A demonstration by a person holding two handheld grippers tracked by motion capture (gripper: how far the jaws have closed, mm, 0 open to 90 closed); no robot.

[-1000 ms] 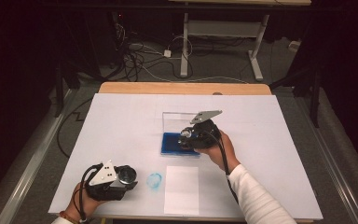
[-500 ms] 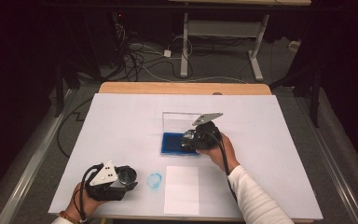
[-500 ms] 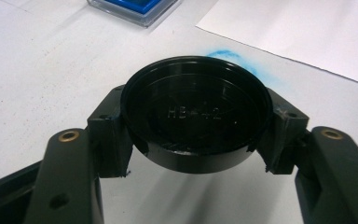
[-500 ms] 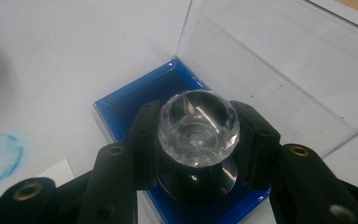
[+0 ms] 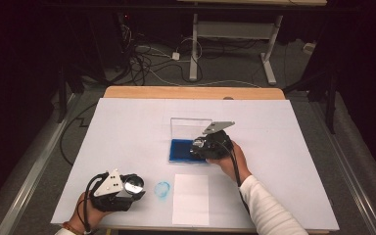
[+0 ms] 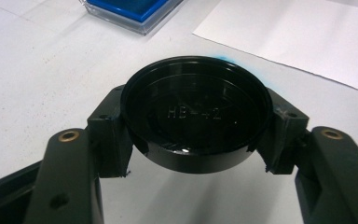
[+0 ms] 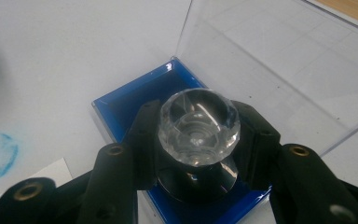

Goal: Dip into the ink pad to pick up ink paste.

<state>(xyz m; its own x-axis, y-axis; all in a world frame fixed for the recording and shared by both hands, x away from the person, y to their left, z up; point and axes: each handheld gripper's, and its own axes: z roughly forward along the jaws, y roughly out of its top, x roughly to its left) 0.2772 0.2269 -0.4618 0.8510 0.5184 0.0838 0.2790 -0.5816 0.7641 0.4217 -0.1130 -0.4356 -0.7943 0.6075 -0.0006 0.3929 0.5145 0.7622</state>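
Right gripper [image 7: 198, 140] jaws pinch the stamp [image 7: 198, 127] over the blue tray [image 7: 121, 109]; left gripper [image 6: 193, 140] jaws pinch the black cap [image 6: 193, 119].

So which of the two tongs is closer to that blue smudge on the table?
The left. The left tongs, shut on a round black cap, sit just beside the blue smudge. The right tongs are farther back over the blue ink pad case.
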